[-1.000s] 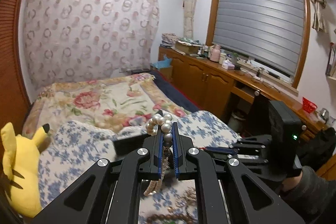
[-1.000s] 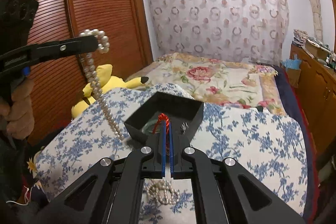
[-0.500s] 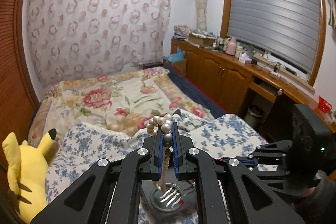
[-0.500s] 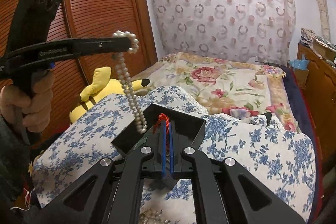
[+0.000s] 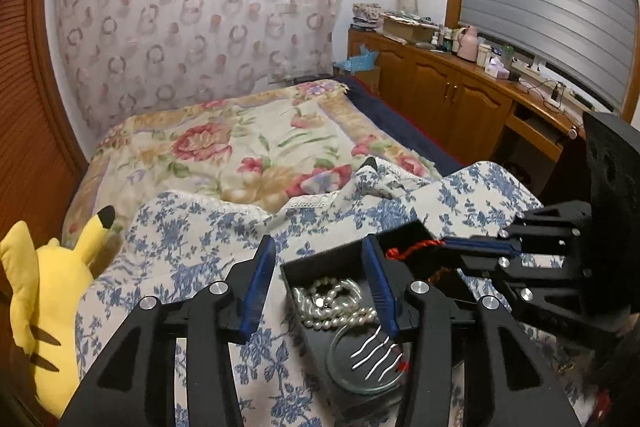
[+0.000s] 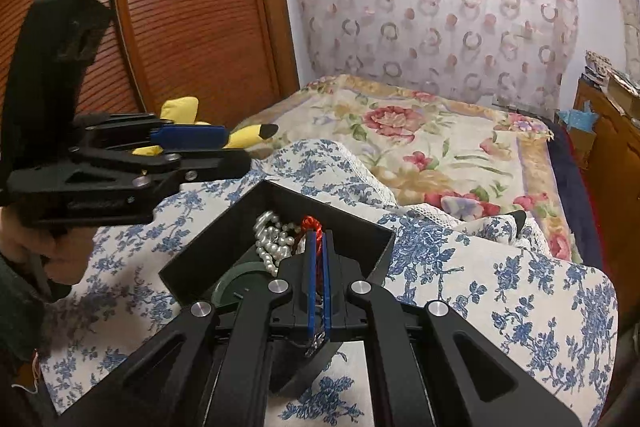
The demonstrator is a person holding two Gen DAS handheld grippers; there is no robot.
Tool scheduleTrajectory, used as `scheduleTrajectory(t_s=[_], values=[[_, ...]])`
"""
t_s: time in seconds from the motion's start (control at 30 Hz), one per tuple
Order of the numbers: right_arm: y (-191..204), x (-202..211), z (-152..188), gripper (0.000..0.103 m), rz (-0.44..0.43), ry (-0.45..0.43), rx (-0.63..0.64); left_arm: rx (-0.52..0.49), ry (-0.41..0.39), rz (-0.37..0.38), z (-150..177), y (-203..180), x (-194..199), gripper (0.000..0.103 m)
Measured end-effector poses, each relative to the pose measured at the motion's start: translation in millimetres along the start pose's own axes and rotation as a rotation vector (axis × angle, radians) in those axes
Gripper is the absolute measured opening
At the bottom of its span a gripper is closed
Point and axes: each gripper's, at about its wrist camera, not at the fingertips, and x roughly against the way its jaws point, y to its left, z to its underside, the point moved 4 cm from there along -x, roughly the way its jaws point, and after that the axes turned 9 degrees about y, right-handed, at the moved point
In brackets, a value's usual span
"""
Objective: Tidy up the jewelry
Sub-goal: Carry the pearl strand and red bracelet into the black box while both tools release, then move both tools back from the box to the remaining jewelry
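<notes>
- The pearl necklace [image 5: 338, 301] is a string of small, glossy off-white round beads, bunched in loose loops rather than stretched out.
- It lies inside a black open-topped box [image 5: 320, 261] that sits on the blue-flowered cloth [image 5: 180, 247] spread over the bed.
- In the right wrist view the pearls [image 6: 272, 239] heap in the far part of the box [image 6: 360, 231], beside a red knotted cord.
- Also in the box is a round, dark green ring-shaped piece [image 5: 360, 363], nearer the camera than the pearls, with thin silver wavy pieces [image 5: 376, 351] lying across it.
- The left hand-held gripper [image 5: 320, 281] hovers over the box with its blue-padded jaws standing apart; they have just been opening, and nothing is between them, the pearls lying below in the box.
- The right hand-held gripper [image 6: 318, 255] has its jaws pressed together on the red cord [image 6: 312, 225], whose knotted end sticks out past the fingertips over the box; a dark strand hangs below the pads.
- From the left wrist view, the right hand-held gripper [image 5: 476, 247] reaches in from the right, the red cord [image 5: 412, 249] trailing from its tip over the box's far rim.
- A yellow plush toy [image 5: 44, 295] lies at the bed's left edge, well apart from the box.
</notes>
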Motion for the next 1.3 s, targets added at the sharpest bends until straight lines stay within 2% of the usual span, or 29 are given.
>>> scheduleTrajectory(t_s=[0.13,0.3,0.37,0.4,0.43,0.67,0.73,0.9,1.23,1.3], values=[[-2,-9,-2,0.004,0.014,0.016,0.003,0.012,0.001,-0.001,12,6,5,0.049],[-5,-18,-3,0.005,0.04,0.035,0.002,0.026,0.017,-0.003,31,11,8,0.05],[-6,-20,-3,0.028,0.046,0.041,-0.002,0.03,0.024,0.001,40,12,9,0.05],[-8,-18,-3,0.049,0.05,0.034,-0.008,0.032,0.026,0.0,43,12,9,0.05],[-8,-17,-2,0.053,0.049,0.027,-0.01,0.034,0.027,0.0,46,12,10,0.05],[-14,2,6,0.052,0.055,0.002,-0.032,0.038,0.039,0.002,66,4,17,0.051],[-15,9,11,0.051,0.059,-0.008,-0.04,0.038,0.045,0.004,75,0,18,0.054],[-15,25,24,0.046,0.061,-0.02,-0.061,0.041,0.064,0.004,95,-6,20,0.055],[10,55,72,0.046,0.07,-0.018,-0.064,0.06,0.088,0.01,136,-15,36,0.055],[15,60,81,0.043,0.071,-0.013,-0.063,0.064,0.096,0.013,146,-17,39,0.056]])
